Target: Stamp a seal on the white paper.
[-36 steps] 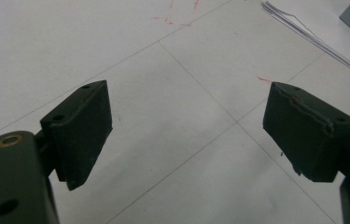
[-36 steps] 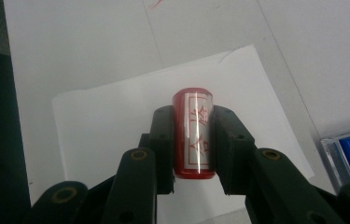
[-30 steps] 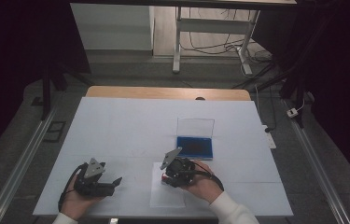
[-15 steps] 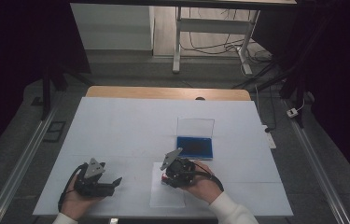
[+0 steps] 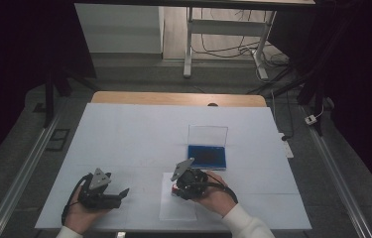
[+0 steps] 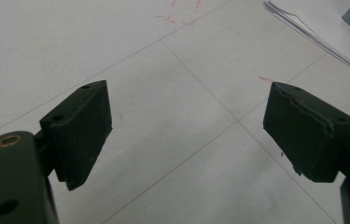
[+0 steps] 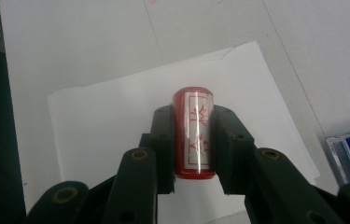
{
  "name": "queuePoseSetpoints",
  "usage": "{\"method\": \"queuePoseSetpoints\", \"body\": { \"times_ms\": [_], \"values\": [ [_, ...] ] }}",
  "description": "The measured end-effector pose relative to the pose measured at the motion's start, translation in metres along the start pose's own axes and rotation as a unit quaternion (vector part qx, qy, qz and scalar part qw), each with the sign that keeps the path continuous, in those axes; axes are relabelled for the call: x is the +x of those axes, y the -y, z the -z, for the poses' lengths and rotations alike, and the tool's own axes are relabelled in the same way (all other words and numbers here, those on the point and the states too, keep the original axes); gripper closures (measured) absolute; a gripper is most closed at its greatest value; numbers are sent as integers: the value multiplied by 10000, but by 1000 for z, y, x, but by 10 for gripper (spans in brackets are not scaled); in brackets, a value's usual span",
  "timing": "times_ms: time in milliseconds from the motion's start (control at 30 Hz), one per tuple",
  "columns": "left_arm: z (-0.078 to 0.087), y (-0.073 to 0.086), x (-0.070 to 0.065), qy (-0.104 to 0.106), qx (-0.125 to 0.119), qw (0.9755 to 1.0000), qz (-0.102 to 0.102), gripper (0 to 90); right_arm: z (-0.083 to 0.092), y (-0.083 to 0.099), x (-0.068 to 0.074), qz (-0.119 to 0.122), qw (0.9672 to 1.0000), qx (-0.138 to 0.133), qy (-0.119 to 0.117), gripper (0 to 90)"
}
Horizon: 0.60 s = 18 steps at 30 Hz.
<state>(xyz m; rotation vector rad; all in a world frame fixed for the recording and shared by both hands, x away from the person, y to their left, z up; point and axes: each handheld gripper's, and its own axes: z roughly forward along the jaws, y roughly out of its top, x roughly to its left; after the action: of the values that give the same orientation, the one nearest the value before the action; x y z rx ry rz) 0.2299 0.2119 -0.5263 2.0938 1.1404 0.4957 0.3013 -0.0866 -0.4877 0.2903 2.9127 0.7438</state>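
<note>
The right tool (image 7: 192, 140) pinches a red stamp (image 7: 193, 135), its label's red characters unreadable, over the white paper (image 7: 107, 121) near the counter's (image 5: 124, 129) front edge, stamping seemingly underway with no imprint visible, while the left tool (image 6: 186, 130) rests spread.

Left claw (image 5: 122, 192) gapes wide — right claw (image 5: 175, 190) clamped tight.

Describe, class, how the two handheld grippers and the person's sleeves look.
Both the left gripper and the right gripper are black two-jaw tools, each topped by a grey three-cornered plate and trailing a black cable. Their jaws end in blocky black pads, with brass-coloured pivot rivets behind. The person wears white sleeves.
</note>
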Motion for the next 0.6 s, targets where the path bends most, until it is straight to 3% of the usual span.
{"method": "queuePoseSetpoints", "body": {
  "times_ms": [600],
  "values": [
    [1, 0, 3, -7, -31, 10000, 9, 154, 5, 0, -2, -34, 9999, -111, -65, 697]
  ]
}}
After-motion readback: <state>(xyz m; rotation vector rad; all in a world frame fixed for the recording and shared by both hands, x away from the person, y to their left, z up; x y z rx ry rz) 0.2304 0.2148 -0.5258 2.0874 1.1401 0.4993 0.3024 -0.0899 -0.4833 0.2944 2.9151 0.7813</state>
